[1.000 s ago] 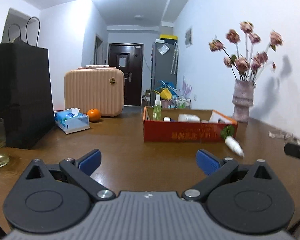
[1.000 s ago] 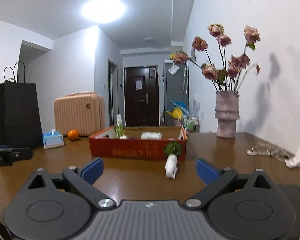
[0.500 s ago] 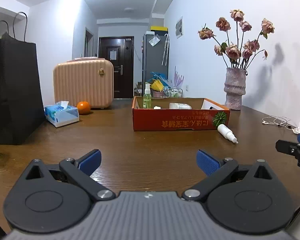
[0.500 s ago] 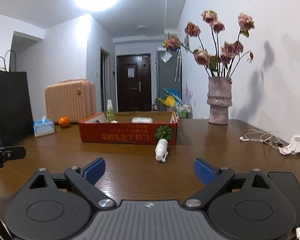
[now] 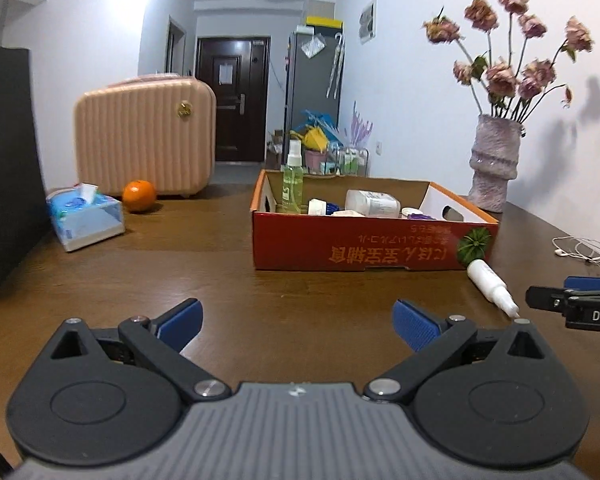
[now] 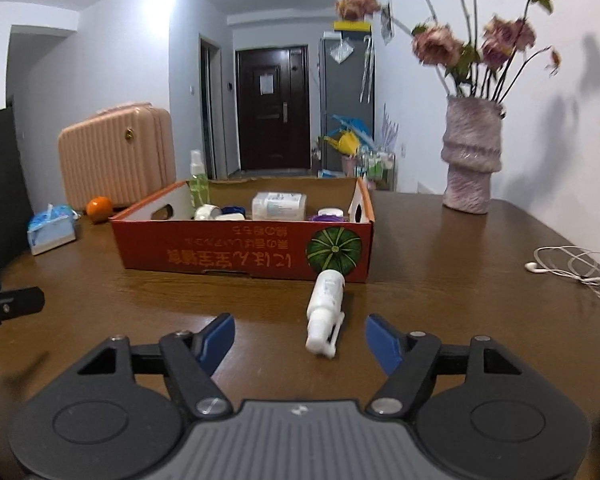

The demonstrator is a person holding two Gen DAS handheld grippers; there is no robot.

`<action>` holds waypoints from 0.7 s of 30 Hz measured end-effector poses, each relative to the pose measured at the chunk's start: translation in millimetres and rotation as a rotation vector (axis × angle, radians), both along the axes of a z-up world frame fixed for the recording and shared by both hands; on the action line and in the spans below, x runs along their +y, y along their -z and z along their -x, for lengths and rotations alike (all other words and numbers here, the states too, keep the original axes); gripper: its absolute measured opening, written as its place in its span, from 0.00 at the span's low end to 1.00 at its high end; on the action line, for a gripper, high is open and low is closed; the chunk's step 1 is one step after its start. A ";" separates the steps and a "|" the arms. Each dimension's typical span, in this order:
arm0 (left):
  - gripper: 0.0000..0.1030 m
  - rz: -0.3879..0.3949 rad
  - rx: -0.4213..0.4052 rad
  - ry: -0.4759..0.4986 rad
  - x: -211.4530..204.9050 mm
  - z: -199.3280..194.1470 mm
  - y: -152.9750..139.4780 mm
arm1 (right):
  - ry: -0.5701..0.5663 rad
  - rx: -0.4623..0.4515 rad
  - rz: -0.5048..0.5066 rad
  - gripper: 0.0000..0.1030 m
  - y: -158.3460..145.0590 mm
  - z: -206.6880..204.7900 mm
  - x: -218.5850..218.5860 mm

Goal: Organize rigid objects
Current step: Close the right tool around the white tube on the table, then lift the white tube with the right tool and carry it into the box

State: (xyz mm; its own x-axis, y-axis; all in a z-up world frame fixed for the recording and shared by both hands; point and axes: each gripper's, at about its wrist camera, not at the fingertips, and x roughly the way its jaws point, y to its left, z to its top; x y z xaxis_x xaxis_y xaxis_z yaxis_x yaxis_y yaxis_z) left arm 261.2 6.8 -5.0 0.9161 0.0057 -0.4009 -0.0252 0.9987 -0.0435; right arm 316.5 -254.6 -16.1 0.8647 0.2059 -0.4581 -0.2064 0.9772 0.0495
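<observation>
1. Between my right fingers, the white bottle (image 6: 326, 310) now lies on the table (image 6: 440, 288) with its nozzle end toward me. A second ago it was well ahead of them, small against the box.
2. My right gripper (image 6: 300, 340) has come forward and low toward that bottle, and its jaws are closing. They stood wider a second ago; the pads (image 6: 382, 342) are not yet on the plastic, with a gap on either side.
3. My left gripper (image 5: 298, 322) has moved up too, so the red box (image 5: 364, 248) fills more of its view than before. Its jaws stay wide with nothing between them, just bare wood.
4. From the left view, the bottle sits just beside the box's front corner, and the tip of my right gripper is close to its nozzle.
5. Inside the box I see a green spray bottle (image 5: 292, 180) upright and several white containers lying flat, so sorting looks underway.
6. My reading: this stray bottle is the piece in hand, and the grasp is near. It is round, so an off-centre squeeze may roll it away.
</observation>
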 end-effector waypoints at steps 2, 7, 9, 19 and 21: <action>1.00 0.007 0.021 0.010 -0.5 -24.9 1.3 | -0.002 0.021 0.002 0.69 2.9 -24.1 2.0; 0.98 0.047 0.124 0.021 -0.8 -82.0 10.1 | 0.000 0.115 -0.005 0.53 16.0 -79.2 4.8; 0.96 0.050 0.166 0.031 -2.8 -100.8 13.5 | 0.005 0.140 -0.013 0.47 21.6 -93.5 4.8; 0.27 0.029 0.272 0.084 -18.0 -138.7 26.6 | -0.014 0.141 0.028 0.26 29.5 -113.2 14.9; 0.20 0.032 0.288 0.089 -17.6 -139.5 27.2 | -0.024 0.136 0.012 0.26 26.9 -107.6 14.9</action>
